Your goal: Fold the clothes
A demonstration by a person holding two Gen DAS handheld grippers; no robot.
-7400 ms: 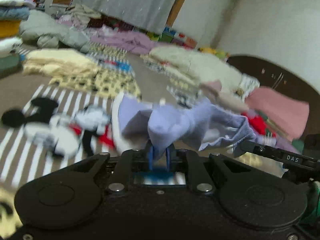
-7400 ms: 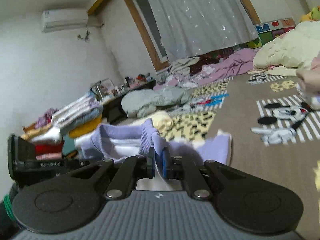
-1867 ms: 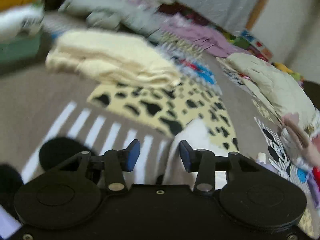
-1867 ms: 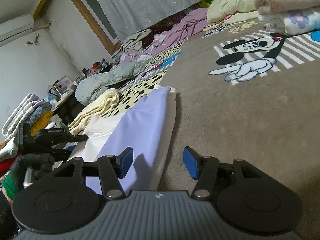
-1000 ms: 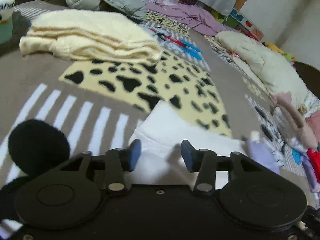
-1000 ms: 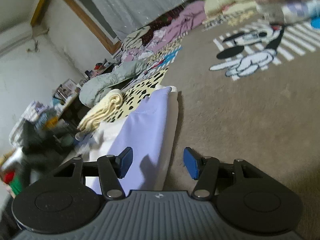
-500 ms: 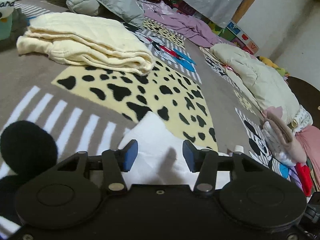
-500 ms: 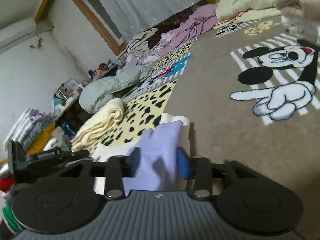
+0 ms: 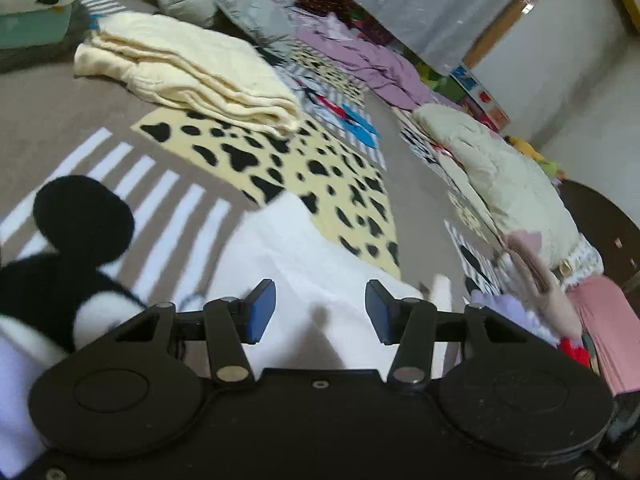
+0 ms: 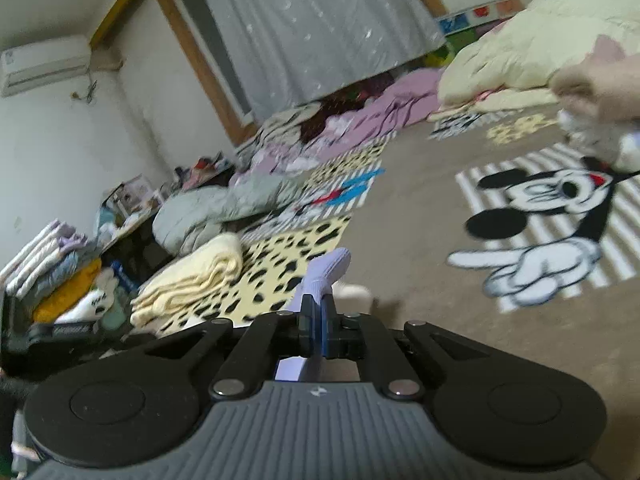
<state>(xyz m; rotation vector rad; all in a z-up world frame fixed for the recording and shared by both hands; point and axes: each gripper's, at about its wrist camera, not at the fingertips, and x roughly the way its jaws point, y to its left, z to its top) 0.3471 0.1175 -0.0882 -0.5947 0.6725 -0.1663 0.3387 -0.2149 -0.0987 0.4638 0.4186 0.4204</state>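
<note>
The garment is lilac and white and lies on the carpet. Its white part (image 9: pixel 288 248) spreads under my left gripper (image 9: pixel 319 312), whose blue pads (image 9: pixel 260 312) stand apart above the cloth with nothing pinched. A bit of the lilac part (image 9: pixel 496 308) shows at the right of that view. My right gripper (image 10: pixel 319 320) is shut on a lilac fold (image 10: pixel 326 270), which sticks up past the closed pads and is raised off the carpet. The garment's white edge (image 10: pixel 352 292) lies just behind the fold.
A folded cream blanket (image 9: pixel 188 68) and a grey jacket (image 9: pixel 224 0) lie beyond the garment. Folded beige and pink clothes (image 9: pixel 532 276) pile up at the right. A stack of folded clothes (image 10: pixel 52 256) stands far left. The carpet with the cartoon mouse (image 10: pixel 552 216) stretches right.
My right gripper's jaws have closed on the lilac fold and lifted it off the carpet. The left gripper has shifted a little over the white cloth and stays open.
</note>
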